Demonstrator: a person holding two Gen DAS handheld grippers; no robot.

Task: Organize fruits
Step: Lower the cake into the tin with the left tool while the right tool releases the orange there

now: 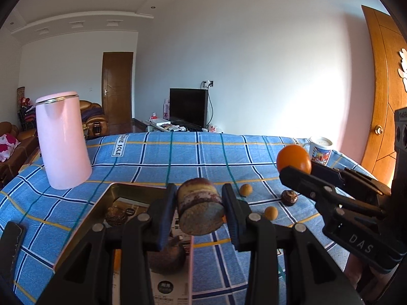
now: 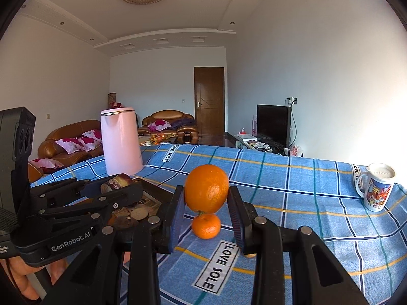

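My left gripper (image 1: 199,204) is shut on a short brown-purple stalk piece (image 1: 201,212) with a pale cut end, held over the right edge of a shallow metal tray (image 1: 101,203). In the tray lie a dark wrinkled fruit (image 1: 115,216) and a brown fruit (image 1: 168,258), partly hidden by my fingers. My right gripper (image 2: 206,198) is shut on a large orange (image 2: 206,188), lifted off the cloth. Below it a small mandarin (image 2: 206,226) rests on the blue checked cloth. Each gripper also shows in the other view: right gripper (image 1: 297,172), left gripper (image 2: 122,186).
Two small tan fruits (image 1: 245,189) (image 1: 270,212) and a dark wrinkled fruit (image 1: 289,197) lie on the cloth right of the tray. A pink kettle (image 1: 62,139) stands at the back left, a printed mug (image 2: 376,190) at the back right. A dark flat object (image 1: 11,239) lies at the left edge.
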